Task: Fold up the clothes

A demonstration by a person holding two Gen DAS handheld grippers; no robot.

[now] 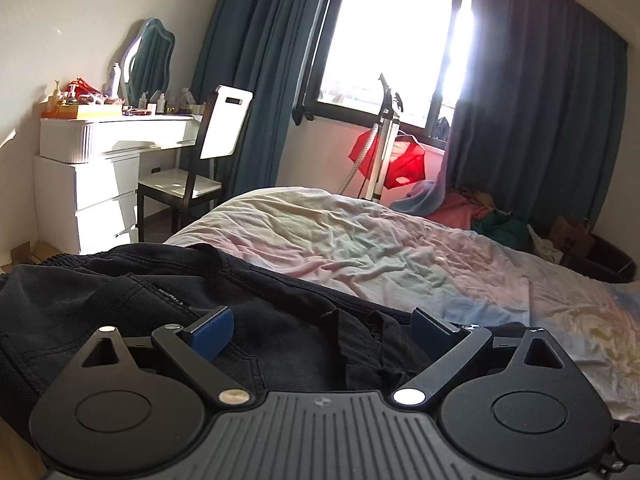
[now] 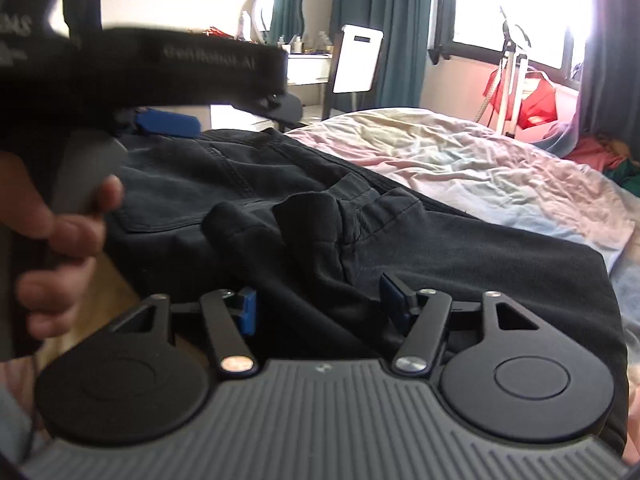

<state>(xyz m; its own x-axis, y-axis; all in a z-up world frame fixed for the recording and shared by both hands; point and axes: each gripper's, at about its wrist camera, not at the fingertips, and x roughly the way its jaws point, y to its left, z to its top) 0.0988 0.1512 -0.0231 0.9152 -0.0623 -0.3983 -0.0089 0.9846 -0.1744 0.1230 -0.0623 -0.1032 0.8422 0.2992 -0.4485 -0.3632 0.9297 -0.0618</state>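
One black garment, seemingly heavy, limp denim, lies rumpled across the bed, filling each frame's lower half. Both the left gripper and right gripper hover wide open, holding nothing. Stitched hems or the waistband look like the surest holds.

White dresser w/ mirror, chair, teal curtains, window, red garment
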